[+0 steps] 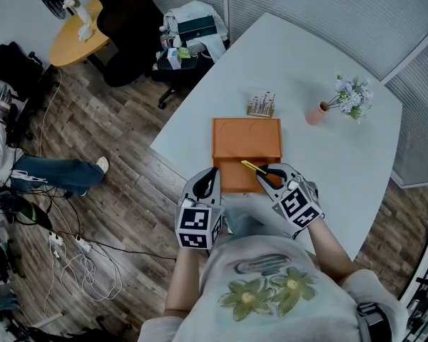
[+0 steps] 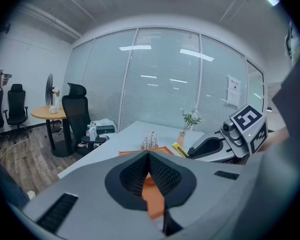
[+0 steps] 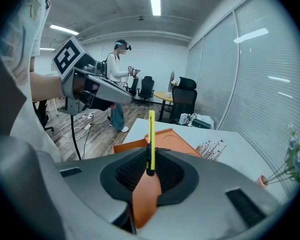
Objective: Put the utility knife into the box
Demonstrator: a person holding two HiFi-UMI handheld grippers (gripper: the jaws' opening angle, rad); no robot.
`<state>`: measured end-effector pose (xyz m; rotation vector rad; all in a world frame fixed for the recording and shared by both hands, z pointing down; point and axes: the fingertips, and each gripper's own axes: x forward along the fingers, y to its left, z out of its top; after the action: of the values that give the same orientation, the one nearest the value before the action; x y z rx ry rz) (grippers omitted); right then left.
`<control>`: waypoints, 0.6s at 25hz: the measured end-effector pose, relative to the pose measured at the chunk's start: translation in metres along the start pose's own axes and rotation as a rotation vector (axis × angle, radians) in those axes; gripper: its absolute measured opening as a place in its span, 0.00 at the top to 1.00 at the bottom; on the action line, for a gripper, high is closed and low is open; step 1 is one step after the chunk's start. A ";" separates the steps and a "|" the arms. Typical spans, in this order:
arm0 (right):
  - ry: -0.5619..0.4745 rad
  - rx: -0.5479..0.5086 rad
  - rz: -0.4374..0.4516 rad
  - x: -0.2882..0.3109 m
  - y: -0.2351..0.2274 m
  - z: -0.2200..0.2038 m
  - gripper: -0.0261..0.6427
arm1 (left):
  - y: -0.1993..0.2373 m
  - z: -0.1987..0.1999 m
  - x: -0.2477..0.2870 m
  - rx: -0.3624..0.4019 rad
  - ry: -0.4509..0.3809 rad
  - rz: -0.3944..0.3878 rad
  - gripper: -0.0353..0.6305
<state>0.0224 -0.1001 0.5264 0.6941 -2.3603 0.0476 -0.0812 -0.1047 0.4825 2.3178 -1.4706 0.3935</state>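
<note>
Box (image 1: 246, 140): near edge hidden behind both grippers. Utility knife (image 3: 151, 131): tail buried between pads; contact with box unclear. Left gripper (image 2: 149, 156): jaws pressed together, nothing between, at box's near left corner. Right gripper (image 3: 150, 159): pinching yellow knife, body jutting forward over box's near part. Farther on table (image 1: 328, 162): small rack (image 1: 261, 105), flower vase (image 1: 317, 112).

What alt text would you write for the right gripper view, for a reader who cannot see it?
The right gripper is shut on a yellow utility knife pointing up, over an orange box on a white table; the left gripper shows at upper left.
</note>
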 end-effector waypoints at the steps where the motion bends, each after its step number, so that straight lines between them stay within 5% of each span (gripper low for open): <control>1: 0.003 0.004 0.001 0.001 0.000 -0.002 0.87 | 0.000 0.000 0.001 0.000 0.000 -0.001 0.95; 15: 0.041 0.005 0.003 0.011 0.004 -0.014 0.87 | 0.002 -0.003 0.003 0.000 0.004 -0.013 0.95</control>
<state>0.0219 -0.0992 0.5451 0.6852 -2.3230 0.0682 -0.0814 -0.1068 0.4867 2.3239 -1.4536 0.3942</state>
